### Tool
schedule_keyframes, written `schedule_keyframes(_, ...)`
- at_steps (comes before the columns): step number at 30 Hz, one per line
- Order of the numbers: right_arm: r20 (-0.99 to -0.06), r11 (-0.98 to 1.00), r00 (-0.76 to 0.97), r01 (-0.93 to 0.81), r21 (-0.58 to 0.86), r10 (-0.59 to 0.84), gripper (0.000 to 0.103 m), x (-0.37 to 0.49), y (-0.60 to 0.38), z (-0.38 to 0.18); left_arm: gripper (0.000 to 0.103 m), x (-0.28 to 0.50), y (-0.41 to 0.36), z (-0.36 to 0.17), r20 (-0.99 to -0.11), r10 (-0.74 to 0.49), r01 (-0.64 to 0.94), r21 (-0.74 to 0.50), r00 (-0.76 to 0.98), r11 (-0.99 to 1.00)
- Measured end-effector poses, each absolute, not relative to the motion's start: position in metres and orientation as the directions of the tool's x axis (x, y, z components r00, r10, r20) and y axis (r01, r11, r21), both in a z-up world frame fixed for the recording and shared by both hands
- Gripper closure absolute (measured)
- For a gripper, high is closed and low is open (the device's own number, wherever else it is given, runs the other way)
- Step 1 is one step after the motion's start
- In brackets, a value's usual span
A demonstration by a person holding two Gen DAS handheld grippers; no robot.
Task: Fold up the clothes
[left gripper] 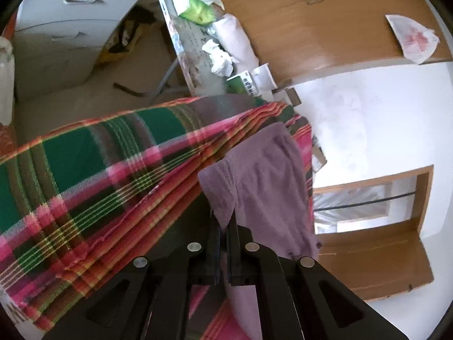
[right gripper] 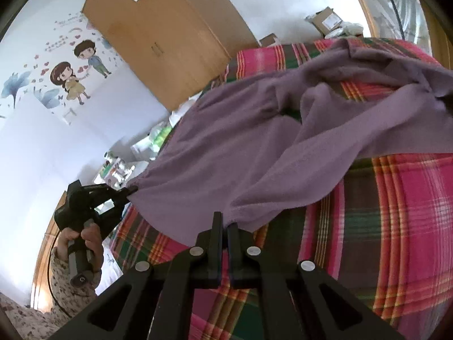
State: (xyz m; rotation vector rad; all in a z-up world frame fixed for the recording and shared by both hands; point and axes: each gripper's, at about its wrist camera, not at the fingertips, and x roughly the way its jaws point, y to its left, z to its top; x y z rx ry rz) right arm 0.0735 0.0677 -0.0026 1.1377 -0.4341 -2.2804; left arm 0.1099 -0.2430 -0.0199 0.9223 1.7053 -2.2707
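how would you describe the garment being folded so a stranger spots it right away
Find the bed under the pink, green and red plaid blanket. Spread on it is a plain mauve knit garment, the only unpatterned fabric there, its near edge pinched by both tongs.

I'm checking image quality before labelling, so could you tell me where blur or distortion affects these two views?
Left wrist view: the plaid blanket is motion-smeared and the wardrobe bows from fisheye. Right wrist view: the purple garment is soft, the left tool reasonably sharp, and the window is overexposed.
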Motion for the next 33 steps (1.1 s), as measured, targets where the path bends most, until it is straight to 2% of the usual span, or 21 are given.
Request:
schedule_keyframes(7,-0.647,-0.792,-0.458,0.321,0.52,-0.61,0.098,0.072,0.083,-0.011,0.1,0.11,-0.244,-0.024,-0.576,0.231,0.485,-0.801,-0.785,-0.35)
schedule_keyframes(9,-0.654,-0.797,-0.457,0.321,0.511,-0.603,0.093,0.072,0.092,-0.01,0.1,0.11,-0.244,-0.025,-0.577,0.231,0.487,-0.801,-0.784,-0.347)
schedule_keyframes(13,-0.661,-0.827,-0.502,0.268,0.495,-0.558,0.091,0.074,0.119,-0.007,0.1,0.111,-0.245,-0.025,-0.581,0.224,0.492,-0.798,-0.783,-0.348)
schedule_keyframes(16,-0.665,-0.86,-0.569,0.169,0.482,-0.484,0.091,0.074,0.153,-0.008,0.1,0.111,-0.245,-0.026,-0.588,0.221,0.501,-0.793,-0.778,-0.347)
schedule_keyframes(19,-0.687,-0.908,-0.652,0.007,0.419,-0.322,0.09,0.07,0.195,-0.014,0.1,0.111,-0.243,-0.027,-0.598,0.216,0.509,-0.784,-0.772,-0.354)
schedule_keyframes(25,-0.708,-0.911,-0.696,-0.203,0.358,-0.124,0.085,0.052,0.249,-0.023,0.1,0.109,-0.239,-0.024,-0.618,0.214,0.514,-0.765,-0.757,-0.389)
schedule_keyframes(29,-0.702,-0.927,-0.711,-0.24,0.289,-0.035,0.073,0.037,0.258,-0.015,0.085,0.111,-0.233,-0.015,-0.646,0.208,0.519,-0.732,-0.735,-0.441)
schedule_keyframes(33,-0.693,-0.945,-0.72,-0.25,0.213,0.034,0.071,0.022,0.26,-0.004,0.082,0.118,-0.223,0.006,-0.662,0.166,0.492,-0.68,-0.731,-0.543)
